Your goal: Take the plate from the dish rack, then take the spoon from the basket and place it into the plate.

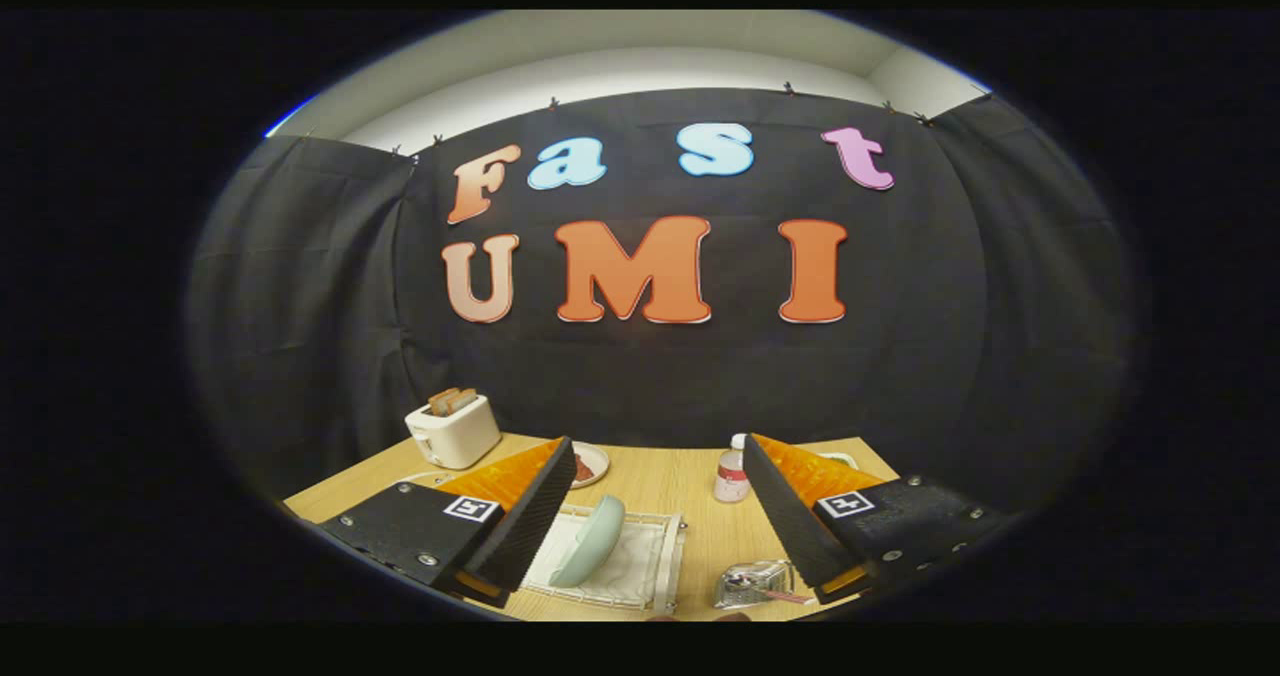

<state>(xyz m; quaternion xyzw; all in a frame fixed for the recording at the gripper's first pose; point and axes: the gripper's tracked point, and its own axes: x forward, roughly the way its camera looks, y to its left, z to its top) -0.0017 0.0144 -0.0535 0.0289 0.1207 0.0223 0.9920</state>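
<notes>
hand-held gripper point(657, 501) above the counter point(690, 486), fingers spread wide, holding nothing
a pale blue plate point(588, 541) stands on edge in the dish rack point(660, 566) between them; a clear basket point(755, 584) sits beside it, a toaster point(453, 428) beyond.

Hand-held gripper point(655, 501) raised above table level, fingers point(530, 501) spread wide apart, nothing held between.

No readable text, square coded markers on both fingers point(560, 476), bottle point(731, 471) label illegible
</notes>
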